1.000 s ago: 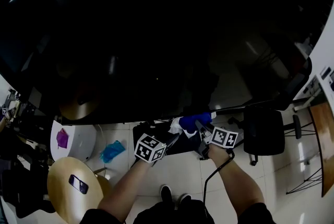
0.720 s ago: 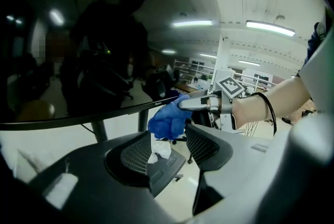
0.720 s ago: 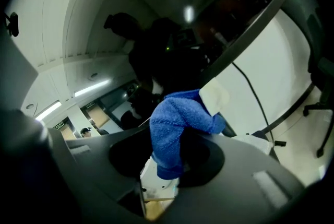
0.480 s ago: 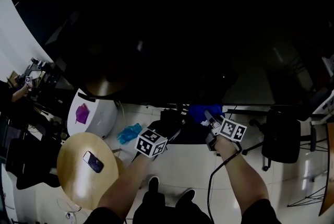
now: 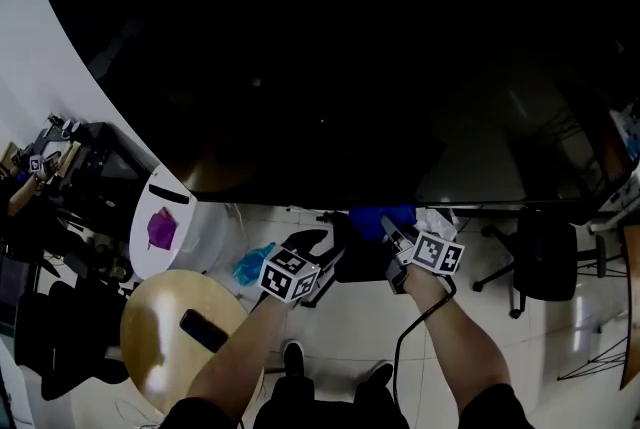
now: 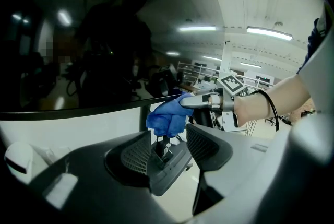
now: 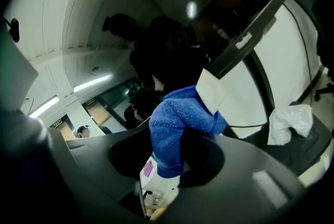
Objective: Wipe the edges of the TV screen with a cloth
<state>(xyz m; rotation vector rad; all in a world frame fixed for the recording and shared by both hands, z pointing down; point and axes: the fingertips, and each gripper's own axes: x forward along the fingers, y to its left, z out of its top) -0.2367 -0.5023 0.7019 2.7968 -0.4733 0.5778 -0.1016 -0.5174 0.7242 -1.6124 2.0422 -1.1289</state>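
Note:
The big black TV screen (image 5: 330, 57) fills the top of the head view, and its lower edge (image 5: 330, 204) runs just above both grippers. My right gripper (image 5: 395, 229) is shut on a blue fleece cloth (image 5: 385, 216), held up against that lower edge. In the right gripper view the cloth (image 7: 175, 124) bulges out between the jaws, under the dark bezel (image 7: 250, 30). My left gripper (image 5: 325, 242) hovers beside it, to its left. Its jaws have just been opening and nothing is between them. The left gripper view looks across its open jaws (image 6: 169, 144) at the cloth (image 6: 168, 116).
A crumpled white cloth (image 5: 435, 220) lies on the dark TV stand base (image 5: 360, 265) by the right gripper. On the floor are a teal rag (image 5: 250, 262), a white cabinet (image 5: 160, 252), a round wooden table (image 5: 160, 357) with a phone (image 5: 205, 329), and a black office chair (image 5: 545, 267).
Both grippers and the blue cloth have travelled left along the TV's lower edge. More of the screen's left end shows now, and the white cloth has appeared by the right gripper.

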